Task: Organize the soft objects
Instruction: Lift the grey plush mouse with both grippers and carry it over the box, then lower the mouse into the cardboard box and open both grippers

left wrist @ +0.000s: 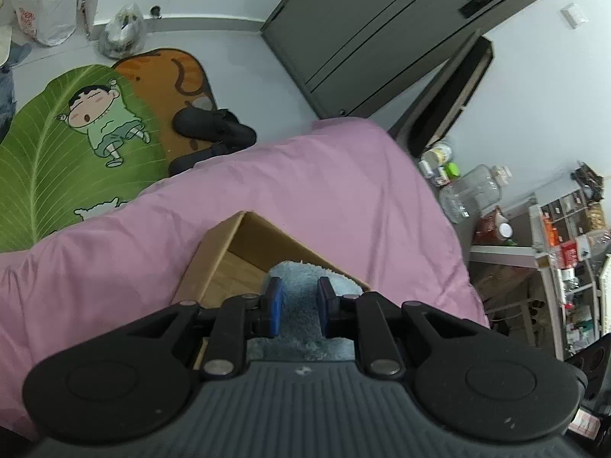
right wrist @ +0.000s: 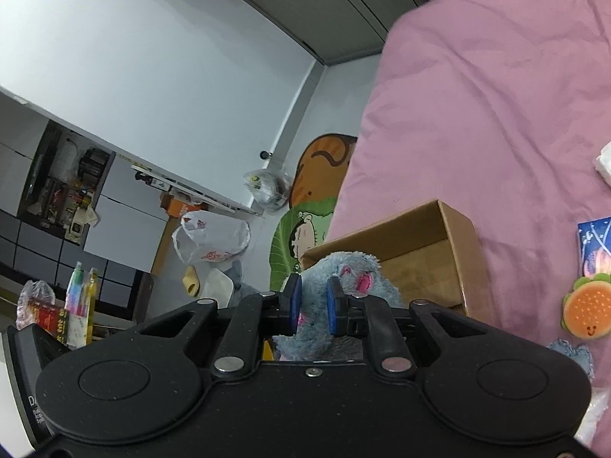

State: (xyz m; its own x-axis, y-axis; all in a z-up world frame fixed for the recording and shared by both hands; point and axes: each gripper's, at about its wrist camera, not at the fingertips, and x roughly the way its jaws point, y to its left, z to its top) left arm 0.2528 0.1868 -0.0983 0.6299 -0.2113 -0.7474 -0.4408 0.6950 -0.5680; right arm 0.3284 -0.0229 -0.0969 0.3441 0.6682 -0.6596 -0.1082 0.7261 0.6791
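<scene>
A brown cardboard box (left wrist: pixel 244 244) sits open on the pink bed cover (left wrist: pixel 343 175); it also shows in the right wrist view (right wrist: pixel 454 236). My left gripper (left wrist: pixel 299 305) is shut on a light blue fluffy plush (left wrist: pixel 301 278), held over the box's near corner. My right gripper (right wrist: pixel 313 305) is shut on the same kind of blue plush with pink patches (right wrist: pixel 355 278), held at the box's left edge. A burger-shaped soft toy (right wrist: pixel 586 311) and a blue printed packet (right wrist: pixel 595 244) lie on the cover to the right.
A green leaf rug (left wrist: pixel 57 152) and an orange cat rug (left wrist: pixel 172 80) lie on the floor beside black shoes (left wrist: pixel 214 126). Plastic bags (left wrist: pixel 46 4) stand by the wall. A cluttered shelf (left wrist: pixel 565 252) stands right of the bed. A dark wardrobe (left wrist: pixel 382 30) is behind.
</scene>
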